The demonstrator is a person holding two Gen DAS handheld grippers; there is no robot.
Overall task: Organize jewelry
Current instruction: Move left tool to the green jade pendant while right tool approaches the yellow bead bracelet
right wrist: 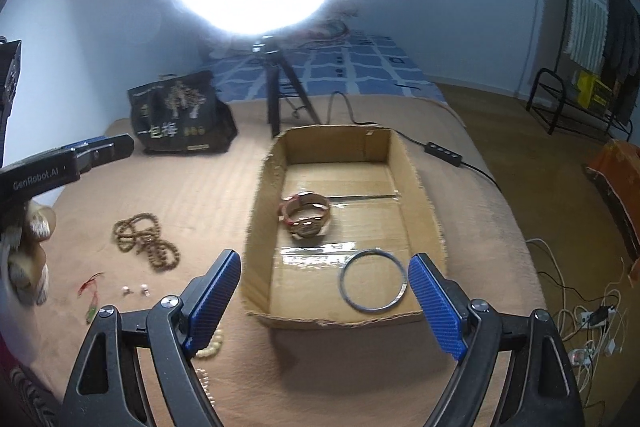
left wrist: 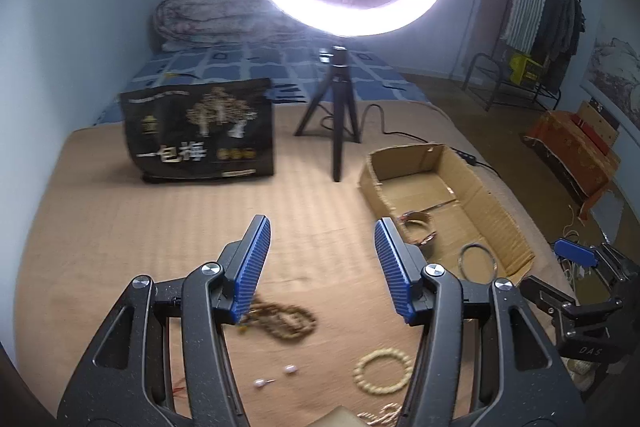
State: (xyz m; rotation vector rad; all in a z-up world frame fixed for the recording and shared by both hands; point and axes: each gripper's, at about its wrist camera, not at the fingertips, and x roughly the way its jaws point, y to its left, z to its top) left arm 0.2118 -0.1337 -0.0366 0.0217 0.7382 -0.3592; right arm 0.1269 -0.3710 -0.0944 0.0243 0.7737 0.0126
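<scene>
An open cardboard box (right wrist: pixel 260 187) (left wrist: pixel 492 211) lies on a tan blanket. In it are a wristwatch (right wrist: pixel 306 213) (left wrist: pixel 418 227) and a thin metal bangle (right wrist: pixel 374 281) (left wrist: pixel 478 261). On the blanket lie a brown bead necklace (right wrist: pixel 146 239) (left wrist: pixel 282 319), a cream bead bracelet (left wrist: pixel 382 371) (right wrist: pixel 210 345), two pearl earrings (left wrist: pixel 276 375) (right wrist: pixel 136 289) and a red-green charm (right wrist: pixel 90 293). My left gripper (left wrist: pixel 322 227) is open and empty above the blanket, left of the box. My right gripper (right wrist: pixel 324 261) is open and empty over the box's near end.
A ring light on a black tripod (left wrist: pixel 340 107) (right wrist: pixel 276 95) stands behind the box, its cable and switch (right wrist: pixel 444 149) to the right. A black printed bag (left wrist: pixel 200 131) (right wrist: pixel 180 115) stands at back left. Cables and plugs (right wrist: pixel 588 323) lie on the floor at right.
</scene>
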